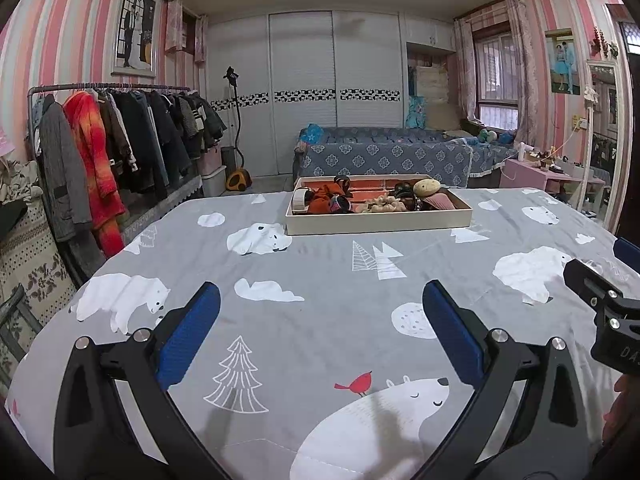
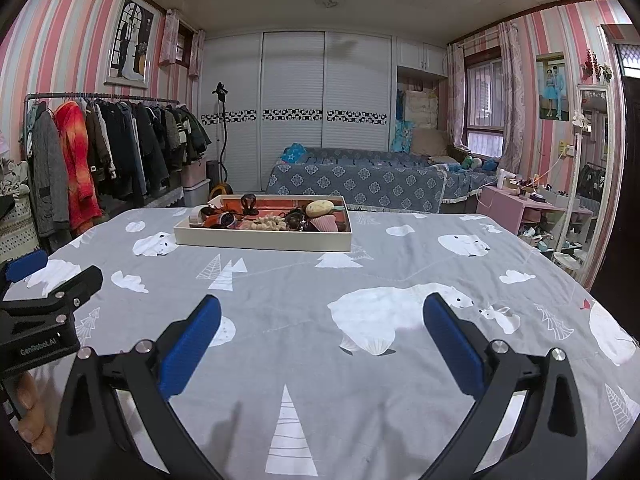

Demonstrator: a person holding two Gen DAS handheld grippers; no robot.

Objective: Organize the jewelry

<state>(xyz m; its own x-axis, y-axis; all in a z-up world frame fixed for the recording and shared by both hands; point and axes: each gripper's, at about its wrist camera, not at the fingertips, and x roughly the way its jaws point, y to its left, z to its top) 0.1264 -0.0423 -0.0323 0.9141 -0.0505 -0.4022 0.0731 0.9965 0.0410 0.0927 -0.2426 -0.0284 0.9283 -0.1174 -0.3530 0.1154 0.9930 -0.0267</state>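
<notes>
The left tongs, black arms tipped with blue ribbed pads, stand spread wide and released, holding nothing, hovering over the grey bedsheet printed with white polar bears and pine trees. The right tongs, of the same black-and-blue make, are likewise splayed and empty above the same sheet. Each pair shows at the edge of the other's view: the right one at the right edge of the left wrist view, the left one at the left edge of the right wrist view, so the two sit side by side and apart.

Well ahead of both, on the far part of the sheet, lies the shallow cream-coloured rectangular tray with an orange lining and dividers. Inside it are heaped a rust-orange fabric scrunchie, a beige fuzzy scrunchie, a pale yellow speckled oval piece, a pink ribbed piece and several dark clips whose detail is too small to make out.

Beyond the bed stand a blue patterned sofa cover, a clothes rack of dark coats with one red-orange robe, and white louvred wardrobe doors.
</notes>
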